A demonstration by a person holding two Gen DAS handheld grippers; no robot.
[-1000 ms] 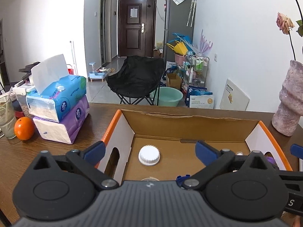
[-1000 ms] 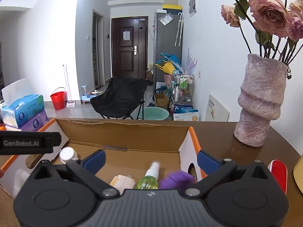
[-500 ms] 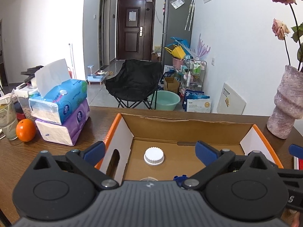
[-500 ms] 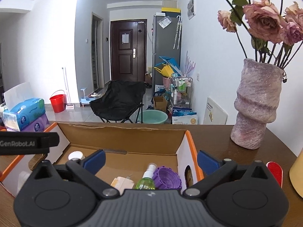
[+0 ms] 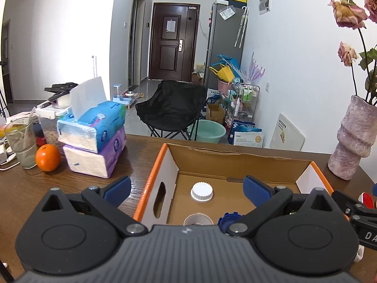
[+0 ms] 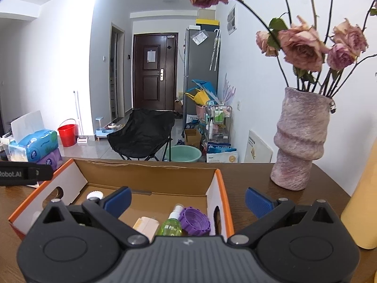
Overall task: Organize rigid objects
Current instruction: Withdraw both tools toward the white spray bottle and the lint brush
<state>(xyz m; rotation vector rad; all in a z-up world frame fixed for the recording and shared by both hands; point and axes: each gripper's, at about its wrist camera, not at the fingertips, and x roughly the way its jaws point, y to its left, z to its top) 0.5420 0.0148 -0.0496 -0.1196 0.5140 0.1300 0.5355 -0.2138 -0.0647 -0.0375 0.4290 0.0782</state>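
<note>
Both tongs backed off, spread, empty; purple cap (image 6: 194, 221) between R tongs (image 6: 187, 199), prob. in box (image 6: 150, 172).

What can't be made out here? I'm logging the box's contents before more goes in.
- Left wrist view: the gripper body hides the box near floor; a clear cup and blue cap show only partly.
- Right wrist view: the green spray bottle and a beige item are cut off by the gripper body.
- Right edge: a yellow object is cropped, unidentifiable.
</note>
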